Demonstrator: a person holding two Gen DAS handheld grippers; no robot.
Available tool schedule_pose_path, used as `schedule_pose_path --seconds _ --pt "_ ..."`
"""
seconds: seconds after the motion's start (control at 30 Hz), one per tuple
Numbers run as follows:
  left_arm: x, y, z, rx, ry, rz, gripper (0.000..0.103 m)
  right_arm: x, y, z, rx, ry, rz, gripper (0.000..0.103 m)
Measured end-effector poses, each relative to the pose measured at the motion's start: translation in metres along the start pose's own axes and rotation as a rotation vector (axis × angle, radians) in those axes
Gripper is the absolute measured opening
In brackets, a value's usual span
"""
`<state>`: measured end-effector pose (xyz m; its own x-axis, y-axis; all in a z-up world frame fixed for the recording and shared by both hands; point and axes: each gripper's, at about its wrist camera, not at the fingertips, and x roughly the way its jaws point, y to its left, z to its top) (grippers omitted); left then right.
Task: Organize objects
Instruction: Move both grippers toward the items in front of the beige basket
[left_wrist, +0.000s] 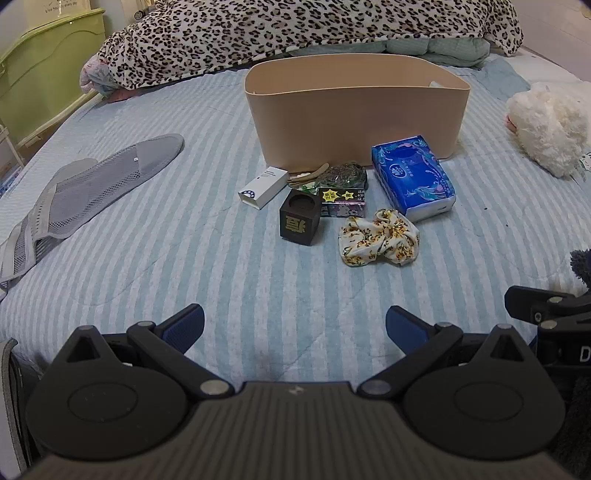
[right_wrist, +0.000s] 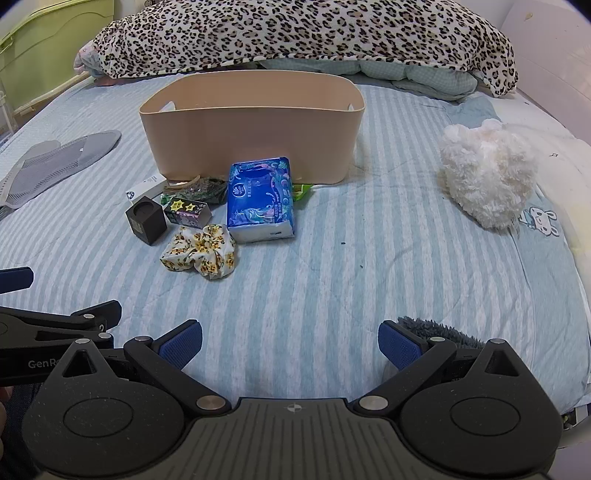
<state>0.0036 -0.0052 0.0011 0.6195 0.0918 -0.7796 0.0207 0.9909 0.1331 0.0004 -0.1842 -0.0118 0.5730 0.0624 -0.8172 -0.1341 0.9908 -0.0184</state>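
A beige oval bin (left_wrist: 354, 110) (right_wrist: 251, 129) stands on the striped bed. In front of it lie a blue tissue pack (left_wrist: 413, 177) (right_wrist: 260, 199), a floral scrunchie (left_wrist: 378, 242) (right_wrist: 199, 251), a dark cube (left_wrist: 299, 218) (right_wrist: 146, 219), a small dark printed box (left_wrist: 341, 201) (right_wrist: 186, 212), a white box (left_wrist: 263, 186) (right_wrist: 142, 188) and a dark green packet (left_wrist: 340, 173) (right_wrist: 201, 188). My left gripper (left_wrist: 294, 328) is open and empty, well short of the objects. My right gripper (right_wrist: 290, 343) is open and empty, beside the left one.
A grey mesh pouch (left_wrist: 74, 199) (right_wrist: 48, 166) lies at the left. A white fluffy toy (left_wrist: 550, 122) (right_wrist: 487, 173) lies at the right. A leopard-print blanket (left_wrist: 295, 29) (right_wrist: 295, 33) is heaped behind the bin. A green cabinet (left_wrist: 44, 70) stands beyond the bed's left edge.
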Motion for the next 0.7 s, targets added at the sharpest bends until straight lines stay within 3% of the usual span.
schedule_pose_path --seconds 0.7 --pt "-0.0016 -0.0014 0.0032 0.016 -0.010 0.005 0.103 0.0020 0.0004 0.0008 -0.004 -0.003 -0.001 0.103"
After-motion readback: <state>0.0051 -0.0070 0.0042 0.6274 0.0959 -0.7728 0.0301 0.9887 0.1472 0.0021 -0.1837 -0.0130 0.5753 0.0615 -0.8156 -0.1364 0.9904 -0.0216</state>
